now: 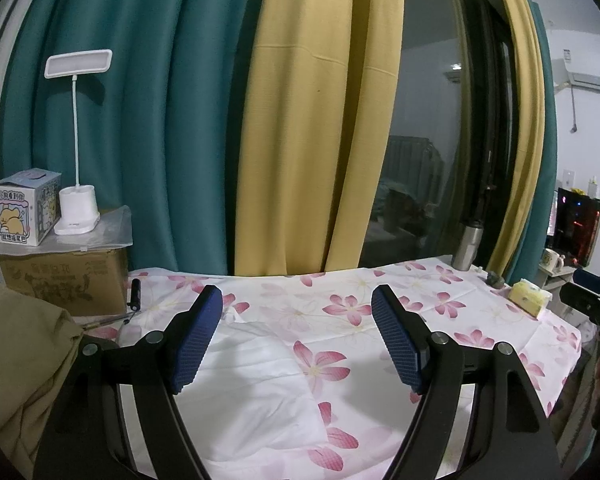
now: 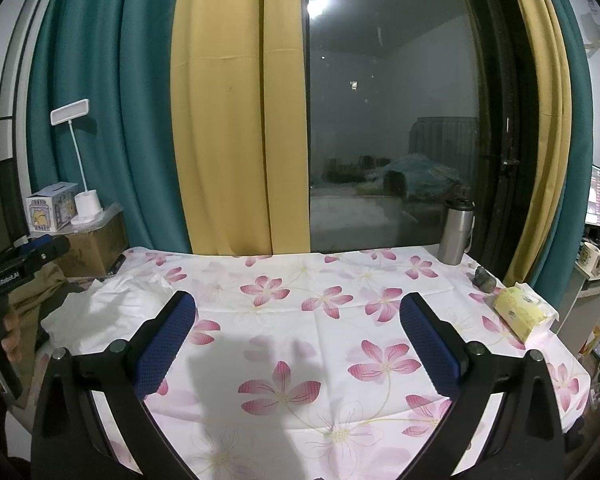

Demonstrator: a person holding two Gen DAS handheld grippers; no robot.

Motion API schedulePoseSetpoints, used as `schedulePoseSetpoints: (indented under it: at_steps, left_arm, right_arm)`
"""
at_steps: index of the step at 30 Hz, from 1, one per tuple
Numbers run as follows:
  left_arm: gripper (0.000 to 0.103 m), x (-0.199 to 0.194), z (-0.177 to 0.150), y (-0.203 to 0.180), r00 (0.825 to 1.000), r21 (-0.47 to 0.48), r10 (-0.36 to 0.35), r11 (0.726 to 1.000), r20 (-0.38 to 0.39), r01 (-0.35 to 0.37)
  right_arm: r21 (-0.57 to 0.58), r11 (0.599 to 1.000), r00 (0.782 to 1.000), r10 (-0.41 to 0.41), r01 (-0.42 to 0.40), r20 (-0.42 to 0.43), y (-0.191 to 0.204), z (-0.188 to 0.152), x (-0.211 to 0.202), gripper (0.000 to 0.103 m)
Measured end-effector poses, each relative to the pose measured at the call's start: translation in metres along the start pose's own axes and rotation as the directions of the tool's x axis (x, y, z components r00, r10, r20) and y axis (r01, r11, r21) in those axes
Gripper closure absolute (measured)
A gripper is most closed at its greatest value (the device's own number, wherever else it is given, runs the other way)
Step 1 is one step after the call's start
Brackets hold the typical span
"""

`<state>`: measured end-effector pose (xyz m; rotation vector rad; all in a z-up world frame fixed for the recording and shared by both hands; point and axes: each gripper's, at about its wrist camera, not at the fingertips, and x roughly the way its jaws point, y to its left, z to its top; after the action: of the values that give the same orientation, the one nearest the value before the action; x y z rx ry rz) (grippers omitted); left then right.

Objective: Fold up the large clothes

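The table is covered by a white floral tablecloth (image 2: 340, 320) printed with pink blossoms, and everything else sits around it. A white folded garment (image 1: 256, 376) lies on the cloth toward its left end, its near corner creased; from the right wrist view the same piece shows as a rumpled white heap (image 2: 112, 308) at the cloth's left edge. The left gripper (image 1: 296, 340) hangs just above that garment with its blue-padded jaws spread wide and nothing between them. The right gripper (image 2: 298, 344) hovers over the middle of the cloth, jaws likewise wide apart and holding nothing, its shadow falling on the flowers below. Off the cloth's left edge a tan garment (image 1: 20, 360) is bunched up, and I cannot tell what it rests on. Behind the cloth's far left corner stands a cardboard box (image 1: 64, 284), carrying a white desk lamp (image 1: 78, 136) and a small cartoon-printed carton (image 1: 22, 212). A small black cylinder (image 1: 135, 292) lies on the cloth just beside that box. At the far right corner of the cloth stands a steel tumbler (image 2: 456, 232), and nearer along the right edge sits a yellow tissue pack (image 2: 520, 312). Teal and mustard curtains (image 2: 228, 120) hang behind the cloth, framing a dark glass door (image 2: 388, 120).
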<state>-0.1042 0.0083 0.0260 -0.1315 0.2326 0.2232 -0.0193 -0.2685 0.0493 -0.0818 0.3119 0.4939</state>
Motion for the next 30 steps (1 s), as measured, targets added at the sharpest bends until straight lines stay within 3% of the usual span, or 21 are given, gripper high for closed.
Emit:
schedulePoseSetpoints:
  at_steps: [30]
  left_arm:
    - [0.023, 0.0057, -0.0001, -0.0004, 1.000, 0.009, 0.010, 1.000, -0.005, -0.010]
  right_arm:
    - [-0.010, 1.000, 1.000, 0.004, -0.004, -0.007, -0.0043, -0.0036, 0.0065, 0.002]
